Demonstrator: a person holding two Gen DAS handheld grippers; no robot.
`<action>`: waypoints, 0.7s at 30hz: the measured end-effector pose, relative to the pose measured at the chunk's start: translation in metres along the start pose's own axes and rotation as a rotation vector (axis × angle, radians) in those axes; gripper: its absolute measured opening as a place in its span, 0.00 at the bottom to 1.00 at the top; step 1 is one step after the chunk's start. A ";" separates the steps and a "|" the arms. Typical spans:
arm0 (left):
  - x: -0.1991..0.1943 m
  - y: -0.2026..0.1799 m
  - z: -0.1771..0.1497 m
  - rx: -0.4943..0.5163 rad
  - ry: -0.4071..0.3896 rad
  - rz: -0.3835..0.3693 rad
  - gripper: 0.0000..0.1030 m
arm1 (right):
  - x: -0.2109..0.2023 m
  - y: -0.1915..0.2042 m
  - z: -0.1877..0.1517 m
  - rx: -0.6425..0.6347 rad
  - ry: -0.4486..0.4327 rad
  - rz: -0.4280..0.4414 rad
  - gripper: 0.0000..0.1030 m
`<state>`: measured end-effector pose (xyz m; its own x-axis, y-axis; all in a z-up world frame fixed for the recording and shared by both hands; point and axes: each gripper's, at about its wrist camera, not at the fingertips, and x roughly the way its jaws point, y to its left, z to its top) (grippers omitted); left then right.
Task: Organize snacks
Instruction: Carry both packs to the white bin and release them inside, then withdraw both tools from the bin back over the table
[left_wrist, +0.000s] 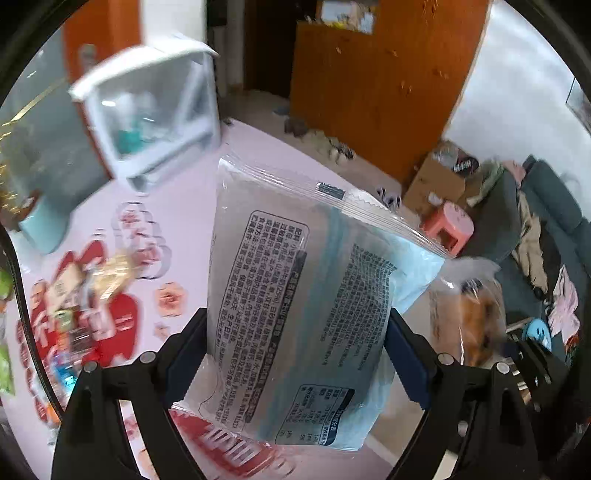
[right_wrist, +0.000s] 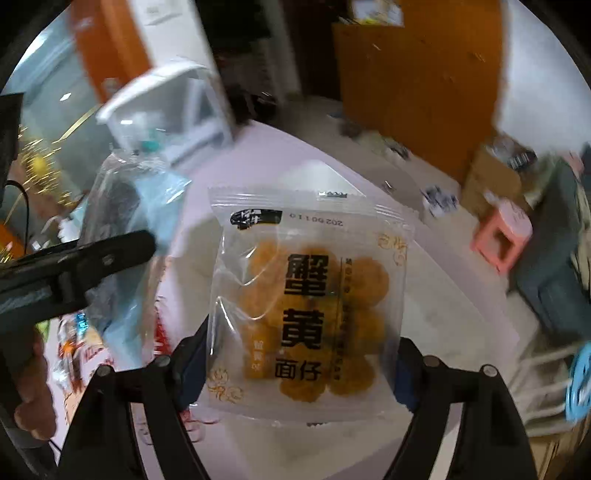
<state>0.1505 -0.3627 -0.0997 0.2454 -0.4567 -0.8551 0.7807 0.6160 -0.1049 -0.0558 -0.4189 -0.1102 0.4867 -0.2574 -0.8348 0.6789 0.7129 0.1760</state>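
Observation:
My left gripper (left_wrist: 295, 332) is shut on a pale blue snack packet (left_wrist: 295, 280) with black print, held upright above the table. The right gripper (right_wrist: 301, 350) is shut on a clear packet of round orange snacks (right_wrist: 310, 302) with large black characters, its sealed edge pointing up. The blue packet (right_wrist: 122, 221) and the left gripper's finger (right_wrist: 92, 254) show at the left of the right wrist view. In the left wrist view the orange packet (left_wrist: 469, 317) is blurred at the right. A clear storage box with a white lid (left_wrist: 155, 110) stands at the table's far side.
The pink tablecloth (left_wrist: 192, 221) has red prints, and several loose snacks (left_wrist: 74, 295) lie on it at the left. A teal container (left_wrist: 44, 229) stands near the box. Beyond the table edge are a pink stool (left_wrist: 448, 225), a cardboard box (left_wrist: 436, 181) and an orange cabinet (left_wrist: 376, 74).

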 end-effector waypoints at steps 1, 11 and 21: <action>0.021 -0.009 0.005 0.007 0.024 0.002 0.87 | 0.008 -0.008 -0.001 0.020 0.021 -0.003 0.79; 0.109 -0.062 0.003 0.045 0.152 0.001 1.00 | 0.031 -0.031 -0.010 0.042 -0.001 -0.026 1.00; 0.037 -0.070 0.005 0.074 0.005 -0.025 1.00 | 0.007 -0.036 -0.014 0.062 -0.051 0.034 1.00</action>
<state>0.1080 -0.4259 -0.1214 0.2227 -0.4675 -0.8555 0.8267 0.5556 -0.0884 -0.0842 -0.4374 -0.1293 0.5360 -0.2676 -0.8007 0.6933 0.6806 0.2367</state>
